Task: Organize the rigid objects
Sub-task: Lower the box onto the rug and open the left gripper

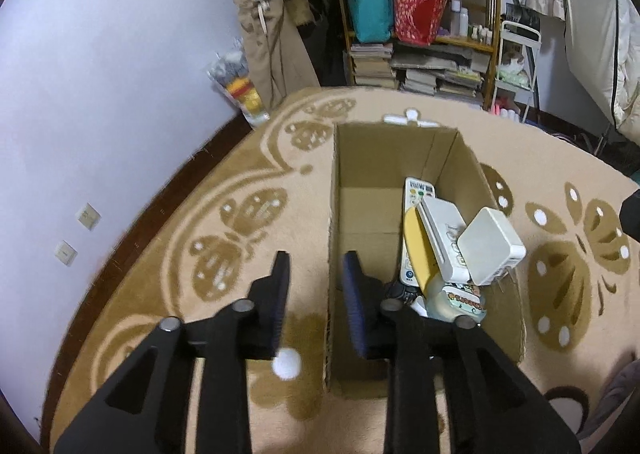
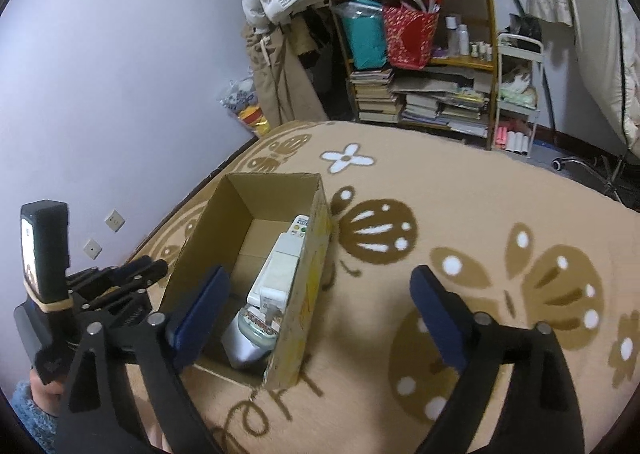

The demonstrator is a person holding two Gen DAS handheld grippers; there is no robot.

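An open cardboard box (image 1: 380, 157) stands on the patterned rug. Along its right side lie a white remote control (image 1: 418, 189), a flat white device (image 1: 444, 230), a square white adapter (image 1: 490, 246), a yellow item (image 1: 418, 250) and a round tin (image 1: 460, 302) with a cartoon label. My left gripper (image 1: 316, 274) hovers over the box's left wall, jaws slightly apart and empty. In the right wrist view my right gripper (image 2: 320, 286) is wide open above the near right wall of the box (image 2: 240, 205), holding nothing. The left gripper (image 2: 154, 269) appears to the left of the box.
A wooden shelf (image 1: 420, 33) with books and bags stands against the far wall, with a white cart (image 1: 516, 65) beside it. Hanging clothes (image 1: 272, 33) and a plastic bag of toys (image 1: 240, 89) are in the corner. The beige rug (image 2: 460, 213) extends to the right of the box.
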